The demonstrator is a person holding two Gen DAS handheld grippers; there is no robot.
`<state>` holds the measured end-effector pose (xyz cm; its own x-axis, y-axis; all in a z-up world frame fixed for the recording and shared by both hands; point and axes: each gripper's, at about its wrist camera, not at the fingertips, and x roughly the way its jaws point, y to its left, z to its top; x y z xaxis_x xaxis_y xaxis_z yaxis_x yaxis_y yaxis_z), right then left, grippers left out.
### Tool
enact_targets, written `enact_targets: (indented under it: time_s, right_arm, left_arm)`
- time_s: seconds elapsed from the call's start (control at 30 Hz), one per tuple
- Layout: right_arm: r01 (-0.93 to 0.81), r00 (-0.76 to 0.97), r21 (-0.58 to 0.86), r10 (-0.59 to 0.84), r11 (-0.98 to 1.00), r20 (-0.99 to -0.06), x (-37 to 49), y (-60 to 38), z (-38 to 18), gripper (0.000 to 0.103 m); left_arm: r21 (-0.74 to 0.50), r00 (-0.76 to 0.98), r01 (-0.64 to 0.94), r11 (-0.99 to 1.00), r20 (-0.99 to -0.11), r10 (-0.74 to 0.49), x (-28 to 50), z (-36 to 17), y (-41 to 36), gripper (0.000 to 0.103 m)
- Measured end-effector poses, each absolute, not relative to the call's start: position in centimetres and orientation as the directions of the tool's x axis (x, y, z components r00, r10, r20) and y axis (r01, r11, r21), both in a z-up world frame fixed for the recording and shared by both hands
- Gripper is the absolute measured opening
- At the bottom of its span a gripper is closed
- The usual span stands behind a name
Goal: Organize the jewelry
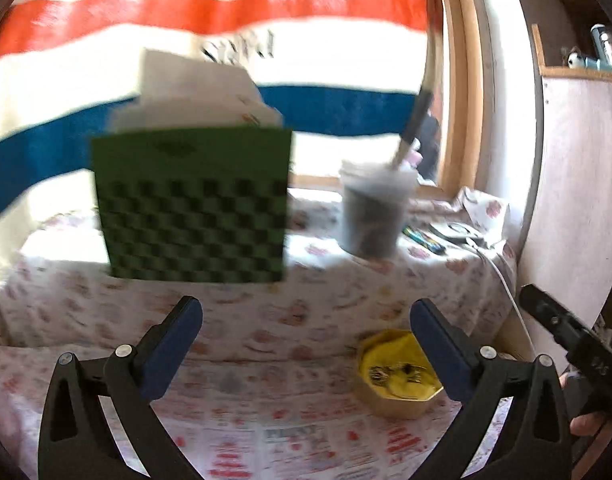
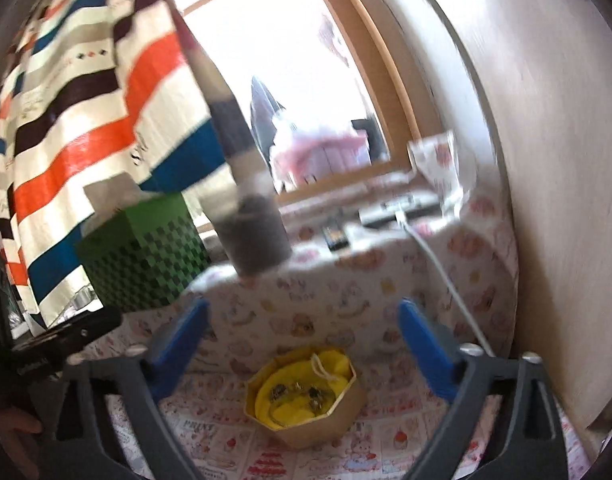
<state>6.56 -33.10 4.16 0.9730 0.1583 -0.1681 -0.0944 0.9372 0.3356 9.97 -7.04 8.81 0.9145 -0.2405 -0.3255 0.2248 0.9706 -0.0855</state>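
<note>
Two grippers were up over the patterned cloth [image 2: 265,332], both with fingers spread wide and nothing between them. My right gripper [image 2: 306,344] had the gold box [image 2: 306,404] almost dead ahead: it sat between the blue fingers, a touch left of centre, below and just past the tips. My left gripper [image 1: 306,344] saw the same box [image 1: 398,376] off to its right, tucked against the inner side of its right finger, with my right gripper's black body [image 1: 566,340] showing at that same edge. So I judged the right the nearer and better lined-up tool.

The box was eight-sided, roughly as wide as deep, so no long axis to square up to. It was open, lined in yellow, with several small dark-and-gold jewelry pieces [image 2: 295,394] lying loose on the lining; too blurred to tell rings from earrings. Farther back stood a green checkered box [image 1: 193,204] at left and a plastic cup [image 1: 374,208] at right, well apart from the gold box.
</note>
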Motion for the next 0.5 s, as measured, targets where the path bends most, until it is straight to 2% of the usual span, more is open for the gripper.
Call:
enact_targets:
  time_s: [0.13, 0.23, 0.5]
  right_arm:
    - [-0.115, 0.978, 0.313, 0.163, 0.943, -0.130, 5.7, -32.3, 4.8, 0.103]
    - [-0.136, 0.975, 0.311, 0.183, 0.941, -0.128, 5.5, -31.5, 5.0, 0.103]
    - [-0.128, 0.979, 0.197, 0.156, 0.972, -0.131, 4.8, -28.6, 3.4, 0.103]
  left_arm:
    - [0.022, 0.967, 0.126, 0.992, -0.225, -0.118, 7.1, 9.2, -5.6, 0.103]
    - [0.047, 0.984, 0.070, 0.996, -0.167, -0.061, 5.4, 8.6, -4.6, 0.103]
    - [-0.006, 0.985, 0.023, 1.000, -0.170, -0.024, 4.6, 5.3, -2.1, 0.103]
